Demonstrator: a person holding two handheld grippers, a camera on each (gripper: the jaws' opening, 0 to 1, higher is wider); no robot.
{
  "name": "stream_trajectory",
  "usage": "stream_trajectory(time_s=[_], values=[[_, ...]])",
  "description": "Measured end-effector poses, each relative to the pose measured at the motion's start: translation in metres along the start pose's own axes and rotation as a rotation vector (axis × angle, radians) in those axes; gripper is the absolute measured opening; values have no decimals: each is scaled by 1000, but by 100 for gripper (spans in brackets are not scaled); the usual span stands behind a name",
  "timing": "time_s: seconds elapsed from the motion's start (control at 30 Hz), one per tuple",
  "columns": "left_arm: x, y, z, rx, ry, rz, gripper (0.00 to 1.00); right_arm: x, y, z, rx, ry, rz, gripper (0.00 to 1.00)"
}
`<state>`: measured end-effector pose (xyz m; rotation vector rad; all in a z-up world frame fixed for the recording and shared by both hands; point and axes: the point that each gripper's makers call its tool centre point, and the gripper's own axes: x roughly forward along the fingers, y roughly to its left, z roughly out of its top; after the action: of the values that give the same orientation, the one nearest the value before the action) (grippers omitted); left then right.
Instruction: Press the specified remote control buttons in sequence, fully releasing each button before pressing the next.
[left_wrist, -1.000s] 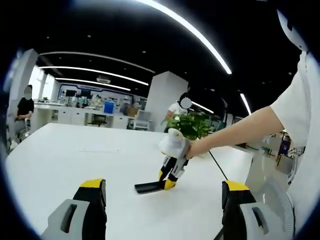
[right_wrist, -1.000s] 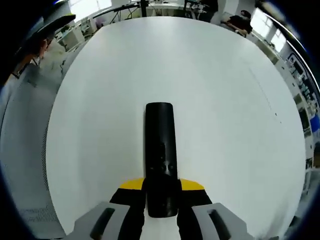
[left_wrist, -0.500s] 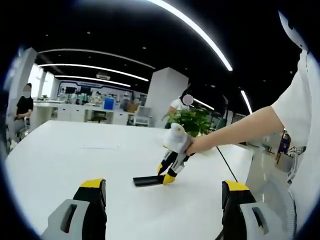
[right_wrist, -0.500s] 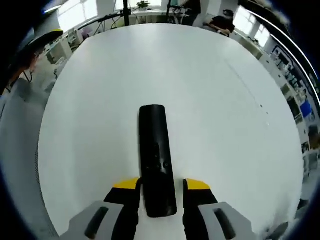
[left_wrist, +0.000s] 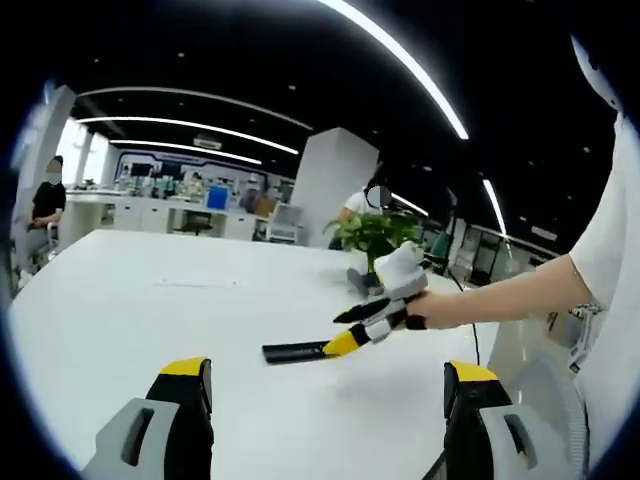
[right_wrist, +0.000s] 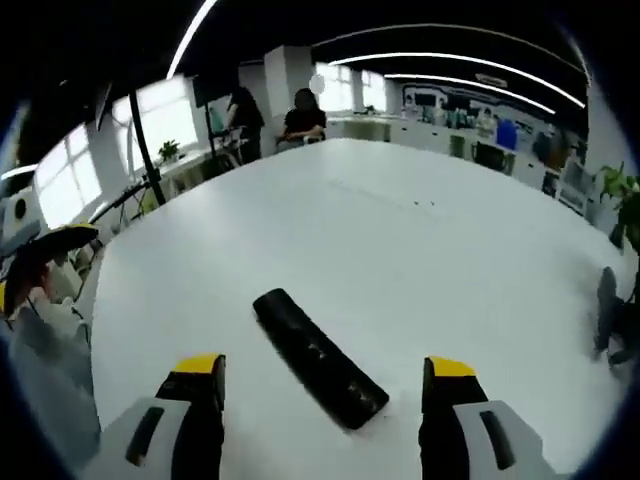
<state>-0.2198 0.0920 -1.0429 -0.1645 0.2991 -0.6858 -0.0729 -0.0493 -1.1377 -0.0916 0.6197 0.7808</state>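
Observation:
A black remote control (right_wrist: 320, 358) lies flat on the white table (right_wrist: 430, 260), slanting from near right to far left. My right gripper (right_wrist: 322, 380) hovers just above and behind it, open, with its yellow-tipped jaws wide on either side and not touching it. In the left gripper view the same remote (left_wrist: 295, 351) rests mid-table. The right gripper (left_wrist: 372, 328) hangs over its right end, held in a person's hand. My left gripper (left_wrist: 325, 400) is open low over the near table, holding nothing.
A potted plant (left_wrist: 375, 232) stands at the table's far side, with a small dark object (right_wrist: 605, 310) near it. People sit at desks (right_wrist: 300, 115) beyond the table. The table's rounded edge (right_wrist: 100, 300) runs close on the left of the right gripper view.
My right gripper has opened and let go of the remote's near end, then lifted and tilted back. The remote now lies free on the table. The left gripper stays open.

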Motion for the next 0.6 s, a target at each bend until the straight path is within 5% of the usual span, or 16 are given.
stream_trajectory(time_s=[0.4,0.6], values=[[-1,-3,1,-5,-13,-7,100,-71,18,8,136,-229,-68,99],[0,-9,3,9,-16,-15,100,-109,29,3,144,-271,-119,99]])
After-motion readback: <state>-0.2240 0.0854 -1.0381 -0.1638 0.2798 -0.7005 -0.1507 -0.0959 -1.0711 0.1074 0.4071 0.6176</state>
